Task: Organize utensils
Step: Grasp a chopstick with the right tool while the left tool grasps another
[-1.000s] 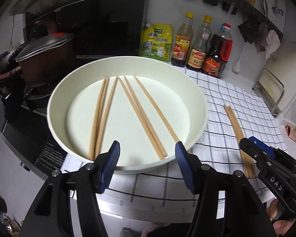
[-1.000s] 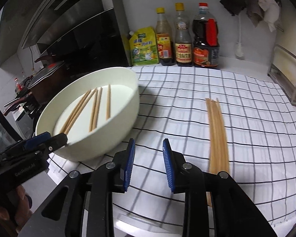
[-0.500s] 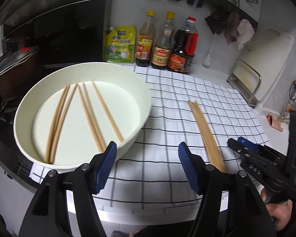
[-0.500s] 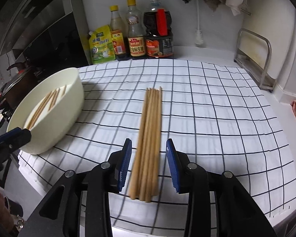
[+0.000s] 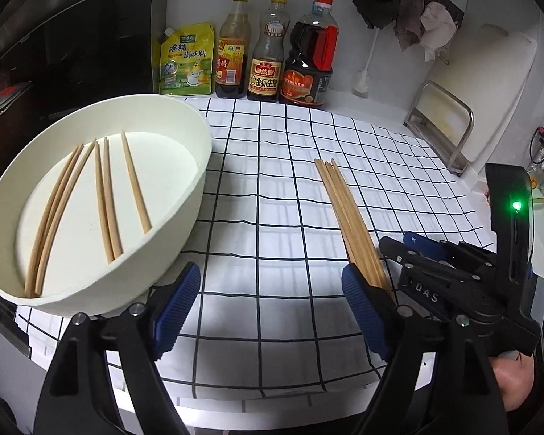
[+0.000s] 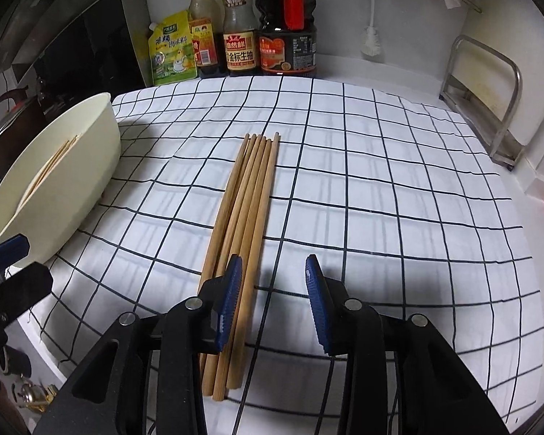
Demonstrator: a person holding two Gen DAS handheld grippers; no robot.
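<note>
Chopsticks (image 6: 248, 195) lie in a tight bundle on the checked cloth (image 6: 380, 188), running away from the camera toward the sauce bottles (image 6: 239, 21) at the wall. Five more loose chopsticks (image 5: 105, 195) rest flat inside the white basin (image 5: 185, 217), which stands on the cloth's left part, well apart from the bundle. The right gripper (image 6: 273, 304) hangs low over the near end of the bundle with its jaws spread and holding nothing; its left finger sits over the bundle's thick ends, while the other finger is over bare cloth to the right. The left gripper (image 5: 270, 306) is also released, jaws wide, above the cloth between the basin and the bundle. A yellow seasoning pouch (image 5: 186, 59) stands beside the bottles, and a metal rack (image 6: 489, 101) stands at the cloth's far right.
</note>
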